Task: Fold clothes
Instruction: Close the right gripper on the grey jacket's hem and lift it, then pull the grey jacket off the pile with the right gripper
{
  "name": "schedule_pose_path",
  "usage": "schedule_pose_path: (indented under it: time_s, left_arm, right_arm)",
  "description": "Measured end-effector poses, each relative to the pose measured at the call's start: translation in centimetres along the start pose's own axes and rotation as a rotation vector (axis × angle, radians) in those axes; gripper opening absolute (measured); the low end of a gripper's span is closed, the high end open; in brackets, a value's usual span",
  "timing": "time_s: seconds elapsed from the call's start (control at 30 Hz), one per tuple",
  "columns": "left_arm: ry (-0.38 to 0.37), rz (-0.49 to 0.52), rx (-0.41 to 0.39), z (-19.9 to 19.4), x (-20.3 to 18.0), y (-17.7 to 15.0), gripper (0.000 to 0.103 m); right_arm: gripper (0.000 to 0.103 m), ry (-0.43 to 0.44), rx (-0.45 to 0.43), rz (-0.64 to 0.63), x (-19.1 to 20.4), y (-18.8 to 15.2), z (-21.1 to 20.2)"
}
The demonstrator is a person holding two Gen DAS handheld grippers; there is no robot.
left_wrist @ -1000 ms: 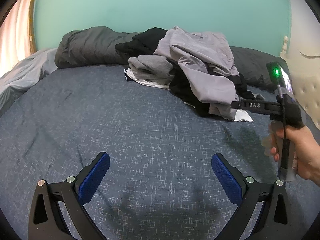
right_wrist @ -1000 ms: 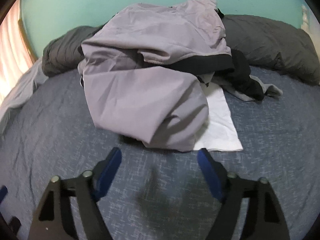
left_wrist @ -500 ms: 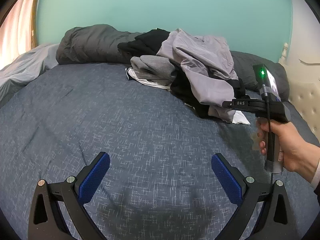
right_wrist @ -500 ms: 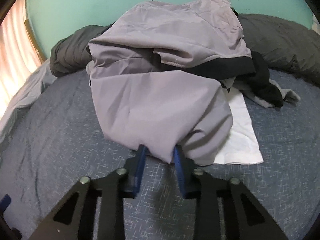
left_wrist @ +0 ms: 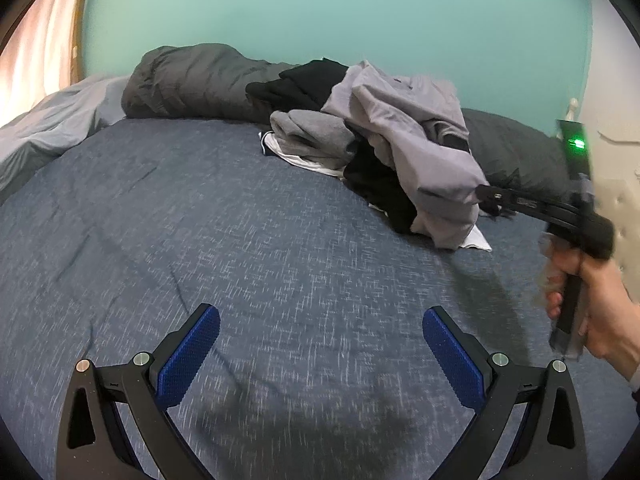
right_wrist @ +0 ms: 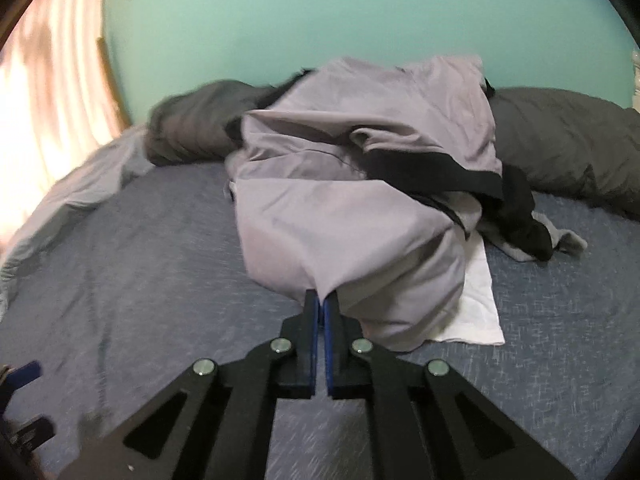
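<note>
A heap of clothes lies on the blue bed cover (left_wrist: 200, 216). On top is a light grey garment (right_wrist: 344, 216) with a black band. My right gripper (right_wrist: 321, 300) is shut on the near edge of this garment (left_wrist: 420, 152), and the cloth rises a little off the bed. From the left wrist view the right gripper (left_wrist: 486, 196) comes in from the right, held by a hand (left_wrist: 600, 312). A darker grey garment (left_wrist: 312, 136), black clothes (left_wrist: 308, 80) and a white cloth (right_wrist: 476, 300) lie in the same heap. My left gripper (left_wrist: 320, 348) hangs open over bare cover, well short of the heap.
Dark grey pillows (left_wrist: 200, 80) (right_wrist: 568, 140) line the teal wall behind the heap. A pale grey sheet (left_wrist: 48, 132) bunches at the left by a bright curtain (right_wrist: 48, 92). A padded cream headboard (left_wrist: 624, 200) stands at the right.
My right gripper moved up to the light grey garment, closed on its near edge and began lifting it. The left gripper drifted slightly and stayed open.
</note>
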State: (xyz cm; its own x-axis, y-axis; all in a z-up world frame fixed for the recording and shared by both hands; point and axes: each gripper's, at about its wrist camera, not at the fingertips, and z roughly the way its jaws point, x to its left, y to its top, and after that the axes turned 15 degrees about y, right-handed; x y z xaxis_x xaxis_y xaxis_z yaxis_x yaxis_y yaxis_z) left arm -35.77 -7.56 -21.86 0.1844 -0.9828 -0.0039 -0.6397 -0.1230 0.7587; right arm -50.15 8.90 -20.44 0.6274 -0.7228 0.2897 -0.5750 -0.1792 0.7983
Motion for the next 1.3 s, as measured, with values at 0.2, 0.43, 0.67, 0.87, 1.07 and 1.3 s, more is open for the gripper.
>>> schedule_pose_path:
  time_s: [0.2,0.43,0.67,0.87,1.07,1.3]
  left_arm:
    - [-0.003,-0.004,-0.002,-4.0,0.5,-0.5,0.103]
    - [-0.017,-0.009,-0.043,-9.2,0.9,-0.7,0.103]
    - [-0.092,0.003,-0.071,-13.7,0.5,-1.4,0.103]
    - [-0.142,0.041,-0.066,-16.1,-0.2,-3.2,0.103]
    - [-0.163,0.021,-0.023,-15.6,0.1,-5.1,0.103]
    - [-0.166,0.031,0.007,-13.5,-0.3,-6.8,0.103]
  right_arm:
    - [0.002,0.07,-0.031,0.006,3.5,-2.0,-6.0]
    - [0.002,0.104,-0.044,-0.009,7.8,-4.8,-13.3]
    - [0.002,0.116,-0.065,0.003,10.9,-7.2,-18.8]
    - [0.002,0.15,-0.031,0.005,13.6,-10.3,-21.4]
    - [0.002,0.189,0.059,0.09,13.2,-13.1,-20.0]
    - [0.023,0.161,0.089,0.131,11.0,-14.0,-19.8]
